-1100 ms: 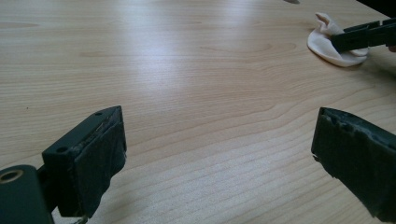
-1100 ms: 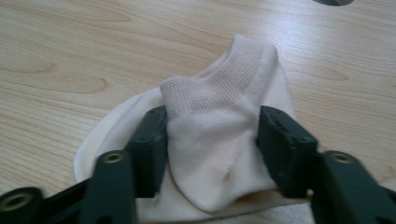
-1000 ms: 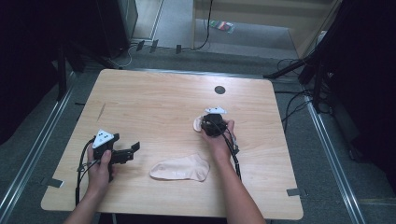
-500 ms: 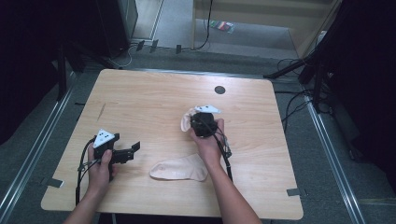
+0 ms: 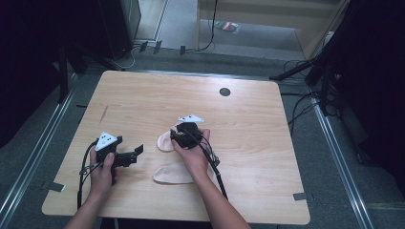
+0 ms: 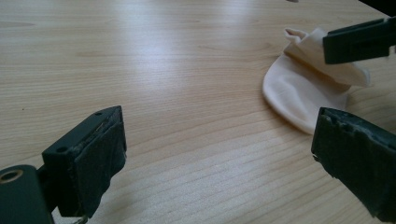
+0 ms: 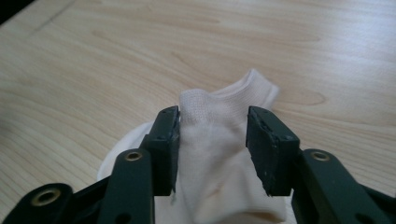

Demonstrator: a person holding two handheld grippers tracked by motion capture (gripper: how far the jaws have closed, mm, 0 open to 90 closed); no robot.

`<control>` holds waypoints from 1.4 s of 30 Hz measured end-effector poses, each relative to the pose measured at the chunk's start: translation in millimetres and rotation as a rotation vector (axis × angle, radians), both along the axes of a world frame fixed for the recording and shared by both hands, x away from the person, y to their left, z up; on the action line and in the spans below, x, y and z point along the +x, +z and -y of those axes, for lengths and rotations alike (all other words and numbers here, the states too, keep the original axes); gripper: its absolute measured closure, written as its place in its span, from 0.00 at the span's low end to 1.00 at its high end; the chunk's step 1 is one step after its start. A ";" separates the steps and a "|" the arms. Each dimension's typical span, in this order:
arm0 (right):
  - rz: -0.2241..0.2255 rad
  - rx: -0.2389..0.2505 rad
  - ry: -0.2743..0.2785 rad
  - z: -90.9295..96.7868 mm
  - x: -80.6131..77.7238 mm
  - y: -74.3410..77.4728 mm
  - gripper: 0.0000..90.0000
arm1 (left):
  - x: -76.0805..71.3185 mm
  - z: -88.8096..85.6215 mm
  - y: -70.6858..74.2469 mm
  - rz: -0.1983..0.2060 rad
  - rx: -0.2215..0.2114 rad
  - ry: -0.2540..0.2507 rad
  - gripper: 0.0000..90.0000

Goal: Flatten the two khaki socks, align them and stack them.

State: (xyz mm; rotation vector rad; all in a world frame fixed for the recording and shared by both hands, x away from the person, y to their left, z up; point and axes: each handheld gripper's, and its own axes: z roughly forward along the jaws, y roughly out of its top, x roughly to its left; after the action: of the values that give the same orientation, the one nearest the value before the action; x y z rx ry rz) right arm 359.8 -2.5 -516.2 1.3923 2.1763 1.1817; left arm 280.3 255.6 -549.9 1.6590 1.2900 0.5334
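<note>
My right gripper (image 5: 177, 137) sits near the middle of the tabletop (image 5: 267, 143), its fingers (image 7: 164, 149) pinching a bunched fold of a cream sock (image 7: 219, 154); the cuff end pokes up beyond them and the rest of that sock lies flat on the wood to the left. A second cream sock (image 5: 173, 173) lies flat nearer to me, partly under my right hand (image 5: 193, 157). My left gripper (image 5: 135, 153) rests at the near left, its fingers (image 6: 93, 163) spread wide with nothing between them, pointing towards the held sock.
</note>
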 end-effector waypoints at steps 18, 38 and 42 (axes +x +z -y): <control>0.018 -0.120 0.096 -23.1 -9.4 -6.3 0.66 | 0.8 0.0 -0.3 0.001 0.000 0.015 0.04; -0.066 0.216 -0.107 69.7 7.1 13.1 0.97 | 1.6 0.8 0.1 -0.009 0.019 0.047 0.07; -0.142 0.159 -0.218 94.7 18.9 -2.8 0.76 | 2.9 1.4 0.2 -0.021 0.035 0.047 0.07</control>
State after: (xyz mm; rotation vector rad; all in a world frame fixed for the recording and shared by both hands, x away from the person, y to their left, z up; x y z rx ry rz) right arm 378.8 -97.2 -519.0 1.7790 1.9912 1.2296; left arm 283.2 254.2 -549.7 1.6704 1.3449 0.5714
